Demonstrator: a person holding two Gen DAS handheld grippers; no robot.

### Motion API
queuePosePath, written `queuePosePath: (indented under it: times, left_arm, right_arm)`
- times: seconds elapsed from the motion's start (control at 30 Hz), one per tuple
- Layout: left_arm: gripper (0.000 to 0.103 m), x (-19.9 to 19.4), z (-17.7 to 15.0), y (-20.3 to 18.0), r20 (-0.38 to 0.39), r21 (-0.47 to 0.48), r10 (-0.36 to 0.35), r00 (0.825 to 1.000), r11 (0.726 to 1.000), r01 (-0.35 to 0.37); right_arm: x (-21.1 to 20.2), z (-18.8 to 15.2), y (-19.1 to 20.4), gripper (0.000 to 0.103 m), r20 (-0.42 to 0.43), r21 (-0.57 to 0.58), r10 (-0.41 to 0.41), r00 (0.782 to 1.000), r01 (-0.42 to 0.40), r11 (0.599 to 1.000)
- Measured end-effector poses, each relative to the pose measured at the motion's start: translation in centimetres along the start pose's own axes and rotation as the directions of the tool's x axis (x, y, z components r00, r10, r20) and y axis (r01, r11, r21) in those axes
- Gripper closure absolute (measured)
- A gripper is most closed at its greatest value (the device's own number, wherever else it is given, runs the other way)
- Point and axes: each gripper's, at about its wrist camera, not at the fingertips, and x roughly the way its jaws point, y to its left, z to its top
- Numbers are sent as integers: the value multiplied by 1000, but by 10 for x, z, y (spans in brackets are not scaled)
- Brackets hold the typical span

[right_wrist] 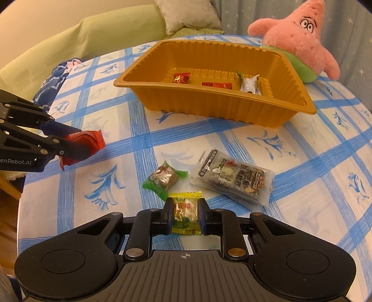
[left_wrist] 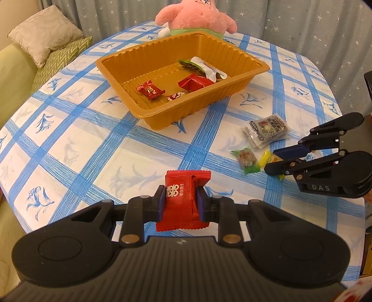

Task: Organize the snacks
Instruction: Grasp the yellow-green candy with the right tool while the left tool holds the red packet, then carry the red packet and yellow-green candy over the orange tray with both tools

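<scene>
We see the left tool (left_wrist: pixel 181 201) clamped on a red foil-wrapped snack packet with white characters (left_wrist: pixel 183 199), its pads pressing both sides, held above the table. The right tool (right_wrist: pixel 185 215) is pinched tight on a small yellow-wrapped candy (right_wrist: pixel 185 213); from the left wrist view that candy is mostly hidden behind its black fingers, only yellow edges show.

Hard to make out: print on every wrapper is too small or blurred to read. In the gold ribbed plastic tray (left_wrist: pixel 241 89) the near wall cuts off part of the contents in the right wrist view. We make out red-wrapped candies (left_wrist: pixel 150 90) and a green-and-white torn-looking wrapper (left_wrist: pixel 204 67) inside; the exact count is unclear. The pink plush star toy with green shorts (right_wrist: pixel 300 39) is cut off at the top in the left wrist view and sits behind the tray, touching or just beside its far rim, we cannot tell which.

Still loose on the table: a green-wrapped brown candy (right_wrist: pixel 164 177) and a stack of clear grey-printed snack packets (right_wrist: pixel 234 178), near each other, just ahead of the right tool.

Surface: a round table under a white cloth with blue check stripes and blue flower prints (left_wrist: pixel 81 144). Room: a grey-blue curtain with white stars (left_wrist: pixel 313 21), a light green sofa (right_wrist: pixel 69 39) with a beige cushion (left_wrist: pixel 44 32).
</scene>
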Motion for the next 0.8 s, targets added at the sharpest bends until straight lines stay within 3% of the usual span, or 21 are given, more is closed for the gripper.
queuePosePath:
  times: [0.27, 0.8]
  left_arm:
    - [78, -8, 6, -5, 25, 10, -14, 1000, 1000, 14]
    - [78, -35, 30, -7, 111, 18, -42, 993, 999, 40]
  right_arm:
    - [-18, -1, -5, 81, 16, 62, 2, 1000, -3, 998]
    - [-73, 18, -17, 81, 129, 157, -1, 992, -20, 987]
